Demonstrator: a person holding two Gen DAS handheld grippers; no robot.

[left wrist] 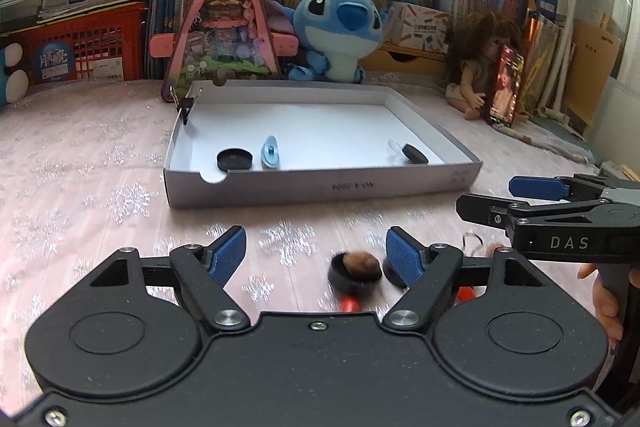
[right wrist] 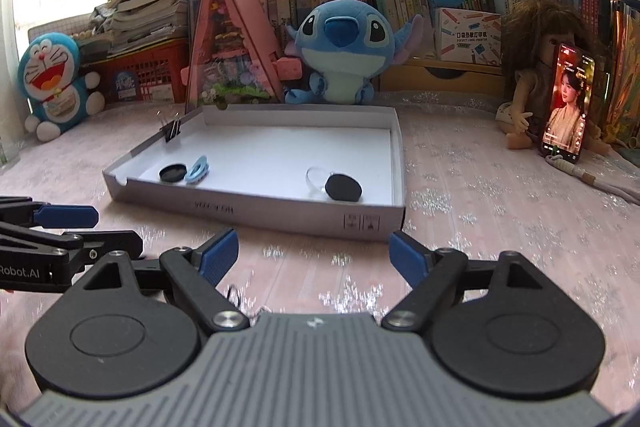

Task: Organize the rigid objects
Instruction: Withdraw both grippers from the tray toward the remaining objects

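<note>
Left gripper [left wrist: 316, 251] points forward and slightly down, jaws wide, pads touching nothing. Right gripper [right wrist: 314, 255] sits at its 3 o'clock, equally spread and empty, a hand [left wrist: 608, 303] gripping its handle.

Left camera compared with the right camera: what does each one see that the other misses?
Only the left camera shows a blurred small black cup with something brown in it on the tablecloth between the left gripper's open fingers. Only the right camera shows the Doraemon toy whole and the phone's screen clearly. Both show the white tray holding a black cap, a blue clip and a black disc, plus the blue plush toy.
</note>
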